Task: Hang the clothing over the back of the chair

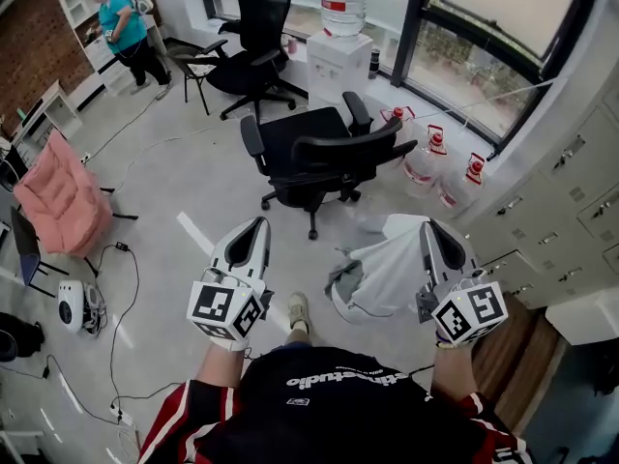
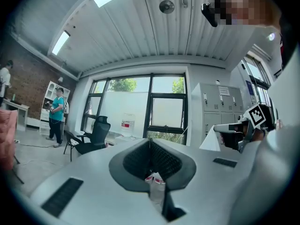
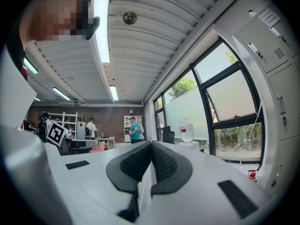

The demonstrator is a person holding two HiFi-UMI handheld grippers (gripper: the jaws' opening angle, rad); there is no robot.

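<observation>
A black office chair [image 1: 319,153] stands on the floor ahead of me, its back turned toward me. My right gripper [image 1: 431,226] is shut on a white piece of clothing [image 1: 387,271], which hangs down from it at the lower right of the chair. In the right gripper view, a strip of the white clothing [image 3: 143,186] shows between the closed pads of the right gripper [image 3: 151,144]. My left gripper [image 1: 259,223] is level with the right one and to its left, short of the chair. Its jaws [image 2: 150,142] meet with nothing between them.
A second black chair [image 1: 253,46] and a water dispenser [image 1: 340,56] stand behind the first chair. Water bottles [image 1: 426,162] sit by the window, and lockers [image 1: 571,182] line the right. A pink chair [image 1: 63,201], floor cables [image 1: 126,288] and a person [image 1: 121,27] are on the left.
</observation>
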